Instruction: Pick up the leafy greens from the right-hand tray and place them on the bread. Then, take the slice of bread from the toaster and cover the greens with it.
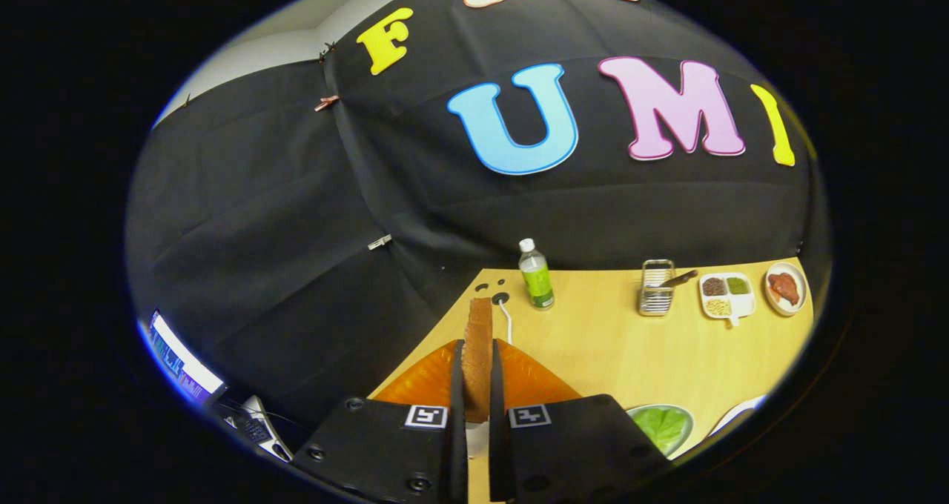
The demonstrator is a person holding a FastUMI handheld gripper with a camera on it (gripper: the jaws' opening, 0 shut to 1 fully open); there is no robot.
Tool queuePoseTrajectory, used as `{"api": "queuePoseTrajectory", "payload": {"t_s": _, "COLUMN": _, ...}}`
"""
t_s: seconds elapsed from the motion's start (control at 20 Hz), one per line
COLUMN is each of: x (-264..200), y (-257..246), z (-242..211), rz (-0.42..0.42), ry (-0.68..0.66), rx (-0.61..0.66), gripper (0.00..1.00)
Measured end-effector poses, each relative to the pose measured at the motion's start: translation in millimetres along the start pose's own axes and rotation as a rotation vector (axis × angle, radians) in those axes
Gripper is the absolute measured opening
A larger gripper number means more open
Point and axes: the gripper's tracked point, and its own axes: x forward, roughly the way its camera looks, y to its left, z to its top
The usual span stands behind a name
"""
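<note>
My gripper [476, 385] is shut on a slice of toasted bread [478, 341], held upright and edge-on between both fingers, its brown crust sticking up past the fingertips. Under and behind the fingers lies an orange toaster [422, 376], mostly hidden. Leafy greens [663, 426] lie on a pale round plate just to the right of the fingers, close to the table's near edge.
On the wooden table [615, 348] beyond the fingers stand a green-labelled bottle [535, 276], a wire rack [656, 289] with a utensil, a white divided dish [726, 295] of spices and a plate of red meat [784, 287]. A white cable [507, 319] runs from a table hole.
</note>
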Motion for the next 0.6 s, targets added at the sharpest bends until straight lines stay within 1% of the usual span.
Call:
{"api": "queuePoseTrajectory", "payload": {"t_s": 0.15, "x": -25.7, "y": -46.5, "z": -7.0, "rz": -0.073, "ry": -0.007, "rx": 0.013, "gripper": 0.16}}
{"api": "queuePoseTrajectory", "payload": {"t_s": 0.35, "x": -49.0, "y": -116.5, "z": -39.8, "rz": -0.196, "ry": 0.01, "rx": 0.051, "gripper": 0.15}}
{"api": "queuePoseTrajectory", "payload": {"t_s": 0.45, "x": -54.0, "y": -141.0, "z": -65.4, "rz": -0.238, "ry": 0.033, "rx": 0.103, "gripper": 0.16}}
{"api": "queuePoseTrajectory", "payload": {"t_s": 0.6, "x": -50.5, "y": -164.4, "z": -107.0, "rz": -0.273, "ry": 0.054, "rx": 0.216, "gripper": 0.15}}
